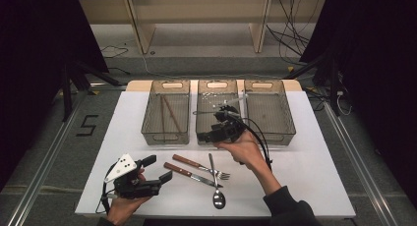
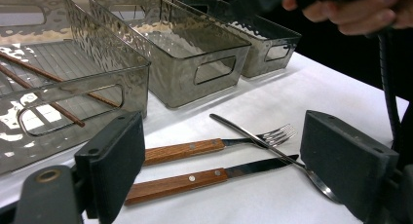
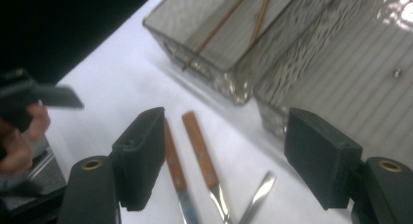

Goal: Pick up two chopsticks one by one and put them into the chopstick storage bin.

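Nearest me my left gripper [image 1: 156, 170] idles open and empty, the spoon [image 1: 217, 185], fork [image 1: 200, 166] and knife [image 1: 191, 173] still unsorted between us, while my right gripper [image 1: 227, 119], jaws apart, hangs over the middle bin [image 1: 204, 136], chopsticks [image 1: 167, 113] already binned far left.

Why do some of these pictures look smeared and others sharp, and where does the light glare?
High view: sharp, table brightly lit, surroundings dark. Left gripper view: crisp on the fork and knife, with glare on the left bin wall. Right gripper view: soft and smeared, as from motion; the middle bin gleams at its top corner, the far hand is blurred.
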Demonstrator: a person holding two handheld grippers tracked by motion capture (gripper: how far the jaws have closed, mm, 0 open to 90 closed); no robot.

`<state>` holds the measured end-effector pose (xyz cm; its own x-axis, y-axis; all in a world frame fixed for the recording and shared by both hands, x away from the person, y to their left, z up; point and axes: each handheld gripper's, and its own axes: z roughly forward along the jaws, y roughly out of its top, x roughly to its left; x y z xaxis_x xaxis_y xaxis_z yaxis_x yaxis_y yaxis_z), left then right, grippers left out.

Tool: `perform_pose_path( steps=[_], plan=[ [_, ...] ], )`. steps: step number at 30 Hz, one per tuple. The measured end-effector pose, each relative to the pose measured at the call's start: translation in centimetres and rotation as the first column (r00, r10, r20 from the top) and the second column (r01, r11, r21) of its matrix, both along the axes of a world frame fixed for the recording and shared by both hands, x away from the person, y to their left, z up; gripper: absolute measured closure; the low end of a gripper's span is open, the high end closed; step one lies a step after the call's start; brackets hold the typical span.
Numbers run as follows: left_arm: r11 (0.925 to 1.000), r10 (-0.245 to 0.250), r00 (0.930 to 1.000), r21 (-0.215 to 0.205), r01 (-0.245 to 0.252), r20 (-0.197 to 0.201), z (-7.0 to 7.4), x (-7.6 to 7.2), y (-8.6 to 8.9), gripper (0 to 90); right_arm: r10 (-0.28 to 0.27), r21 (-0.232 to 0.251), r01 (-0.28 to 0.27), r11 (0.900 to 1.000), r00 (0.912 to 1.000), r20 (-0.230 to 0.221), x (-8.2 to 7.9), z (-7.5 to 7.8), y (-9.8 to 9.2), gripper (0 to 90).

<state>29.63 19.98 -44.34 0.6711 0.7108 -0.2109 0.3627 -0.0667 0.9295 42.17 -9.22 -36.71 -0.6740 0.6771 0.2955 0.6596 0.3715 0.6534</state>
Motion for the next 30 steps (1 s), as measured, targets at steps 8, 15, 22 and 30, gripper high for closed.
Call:
perform_pose_path(
  steps=[8, 15, 22, 30],
  plan=[
    [0.9999, -0.002, 1.0000, 0.010, 0.002, -0.002, 0.0, 0.0, 0.0, 16.0, 0.004, -0.005, -0.004, 1.000, 0.9998, -0.020, -2.5, -1.9, -1.4, 32.2],
    [0.9999, 0.003, 1.0000, 0.011, -0.002, -0.005, -0.1, 0.1, 0.0, 16.1, 0.002, -0.011, -0.003, 1.000, 0.9996, -0.027, -4.1, -3.1, -2.0, 28.3],
    [0.9999, 0.007, 1.0000, 0.008, -0.007, -0.005, -0.1, 0.1, 0.0, 16.0, 0.020, -0.040, -0.022, 0.999, 0.9989, -0.043, -5.4, -4.2, -2.0, 27.1],
    [1.0000, 0.005, 1.0000, 0.007, -0.005, -0.004, -0.1, 0.1, 0.0, 16.1, 0.037, -0.067, -0.042, 0.997, 0.9972, -0.065, -6.1, -5.1, -1.6, 26.5]
  ],
)
